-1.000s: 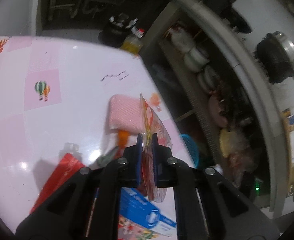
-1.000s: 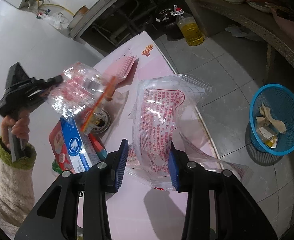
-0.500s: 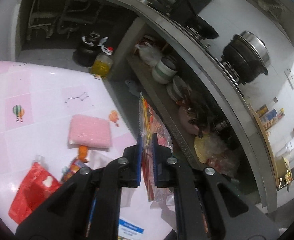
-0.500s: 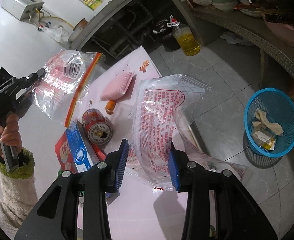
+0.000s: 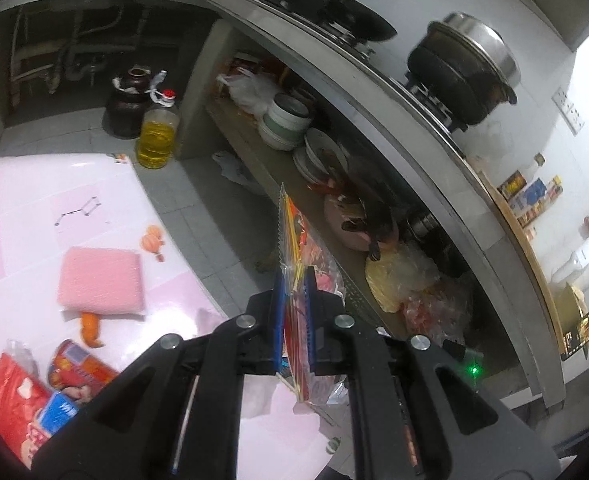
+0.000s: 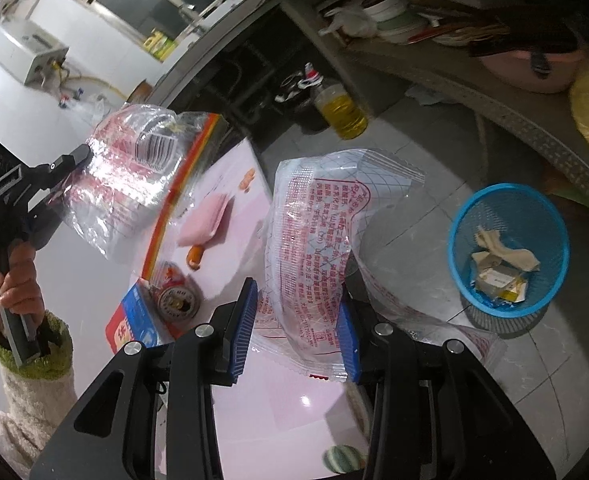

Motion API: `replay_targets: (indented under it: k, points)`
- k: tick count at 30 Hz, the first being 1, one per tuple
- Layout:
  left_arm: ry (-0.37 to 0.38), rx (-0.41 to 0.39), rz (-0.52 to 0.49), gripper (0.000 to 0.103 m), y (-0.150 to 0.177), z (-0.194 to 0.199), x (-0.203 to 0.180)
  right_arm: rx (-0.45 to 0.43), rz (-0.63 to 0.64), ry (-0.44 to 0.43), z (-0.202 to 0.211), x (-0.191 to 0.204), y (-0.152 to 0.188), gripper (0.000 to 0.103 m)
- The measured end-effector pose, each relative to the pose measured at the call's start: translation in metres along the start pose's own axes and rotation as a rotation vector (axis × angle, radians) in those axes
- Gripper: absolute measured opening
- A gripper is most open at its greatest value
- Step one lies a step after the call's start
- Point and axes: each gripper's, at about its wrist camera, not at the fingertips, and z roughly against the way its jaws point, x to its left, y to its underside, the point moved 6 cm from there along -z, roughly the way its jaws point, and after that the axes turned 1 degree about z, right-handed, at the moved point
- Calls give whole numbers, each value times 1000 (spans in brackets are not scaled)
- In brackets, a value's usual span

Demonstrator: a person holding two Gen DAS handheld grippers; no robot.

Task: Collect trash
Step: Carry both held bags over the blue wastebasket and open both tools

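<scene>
Two handheld grippers, each pinching a piece of plastic trash, are raised above a pink table [image 6: 278, 412]. The left gripper [image 5: 294, 316] has its blue-padded fingers [image 5: 278, 320] nearly shut, clamped on the edge of a clear zip bag [image 5: 294, 240] with an orange-red strip; the bag stands up edge-on between the fingers and rises past their tips. In the right wrist view a hand [image 6: 14, 284] in a fuzzy cream sleeve with a green cuff grips that gripper's handle. The right gripper [image 6: 298, 328] has its fingers partly apart, pressed on either side of a clear wrapper with red print [image 6: 314, 240], which bulges upward beyond the tips. To the right of the right gripper's fingers, on the tiled floor, stands a blue mesh basket [image 6: 506, 248] with paper scraps inside. To the left of the fingers, on the table, lie a pink sponge [image 6: 206, 220], a red can [image 6: 174, 300] and a blue box [image 6: 134, 324].
</scene>
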Motion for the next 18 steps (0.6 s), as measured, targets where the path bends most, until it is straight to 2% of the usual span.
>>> replay_targets:
  k: [11, 18]
  points:
    - [1, 101, -61, 7, 13, -78, -42, -50, -103, 60, 22, -59, -9, 37]
    - [-51, 183, -135, 7, 30, -144, -67, -97, -224, 155, 41, -130, -7, 37]
